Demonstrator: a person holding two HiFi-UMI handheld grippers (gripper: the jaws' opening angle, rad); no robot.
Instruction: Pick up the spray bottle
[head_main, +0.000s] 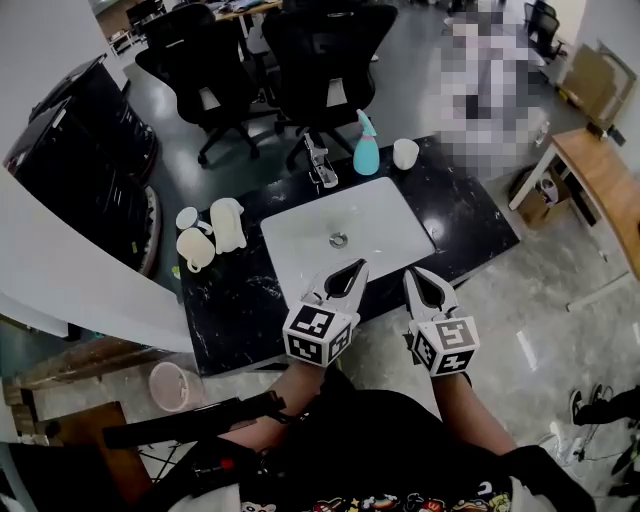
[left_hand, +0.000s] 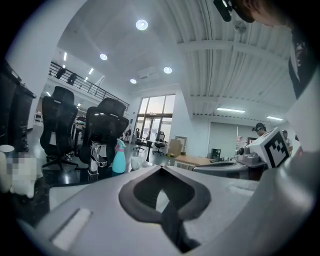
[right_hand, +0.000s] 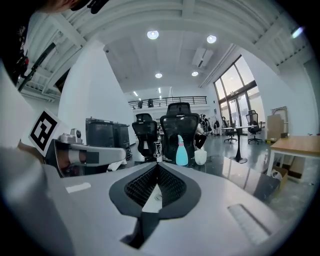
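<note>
A teal spray bottle (head_main: 366, 146) with a pale pink trigger top stands upright at the back of the black counter (head_main: 230, 310), between the chrome tap (head_main: 321, 160) and a white cup (head_main: 405, 153). It also shows far off as the spray bottle (left_hand: 119, 157) in the left gripper view and the spray bottle (right_hand: 181, 151) in the right gripper view. My left gripper (head_main: 356, 268) and right gripper (head_main: 412, 274) hover side by side over the front edge of the white sink (head_main: 300, 235), well short of the bottle. Both have their jaw tips together and hold nothing.
A white jug (head_main: 227, 224) and two white cups (head_main: 194, 250) sit on the counter's left side. Black office chairs (head_main: 318, 55) stand behind the counter. A wooden desk (head_main: 600, 185) is at the right, and a dark cabinet (head_main: 80, 130) at the left.
</note>
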